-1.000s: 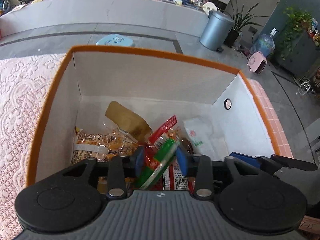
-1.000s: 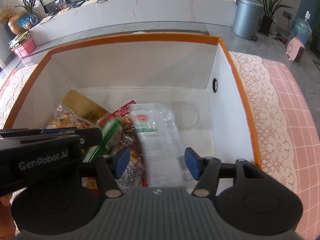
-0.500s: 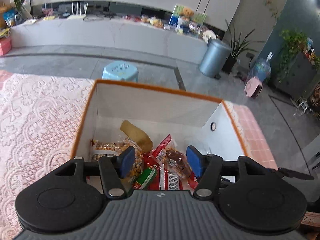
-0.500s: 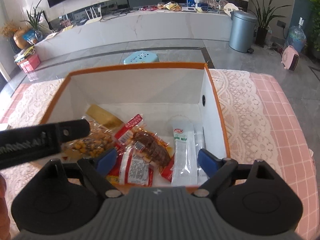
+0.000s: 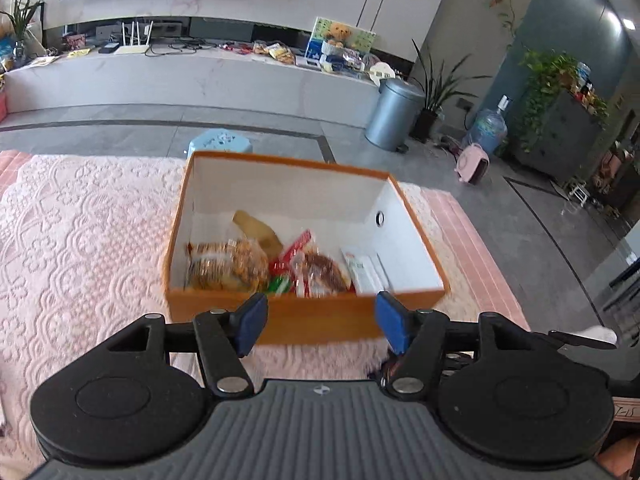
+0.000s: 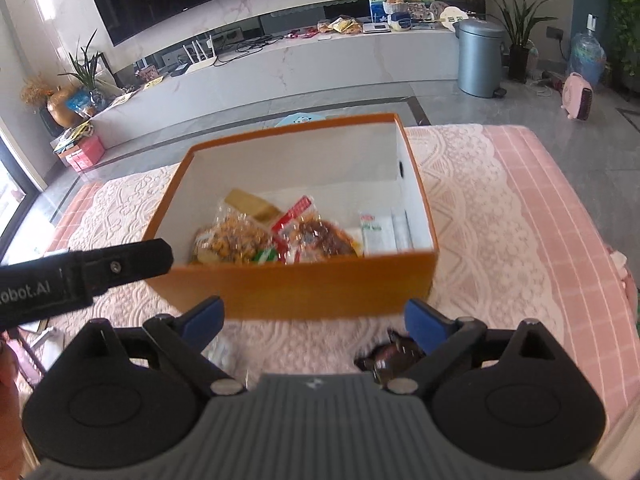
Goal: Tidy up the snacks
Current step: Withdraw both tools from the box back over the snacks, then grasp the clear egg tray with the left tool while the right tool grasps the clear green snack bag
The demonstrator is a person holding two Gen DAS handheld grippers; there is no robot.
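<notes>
An orange box with white inside (image 5: pixel 304 320) (image 6: pixel 332 284) stands on the pink lace cloth and holds several snack packs: a clear bag of yellow snacks (image 5: pixel 228 266) (image 6: pixel 232 240), a red-brown pack (image 5: pixel 322 276) (image 6: pixel 324 238), a green-and-red stick pack (image 5: pixel 280 284) and a white pack (image 5: pixel 362 274) (image 6: pixel 378 234). My left gripper (image 5: pixel 320 322) is open and empty, in front of the box's near wall. My right gripper (image 6: pixel 316 322) is open and empty, also in front of the box. A dark wrapped snack (image 6: pixel 390 356) lies on the cloth by the right gripper's right finger.
The pink lace cloth (image 5: pixel 80 240) (image 6: pixel 500 220) covers the table around the box. The left gripper's body (image 6: pixel 80 274) shows at the left of the right wrist view. A blue stool (image 5: pixel 220 142) stands on the floor beyond the table's far edge.
Both grippers opened, dropped the green-and-red pack and the white pack in the box, and pulled back and up out of it to in front of its near wall.
</notes>
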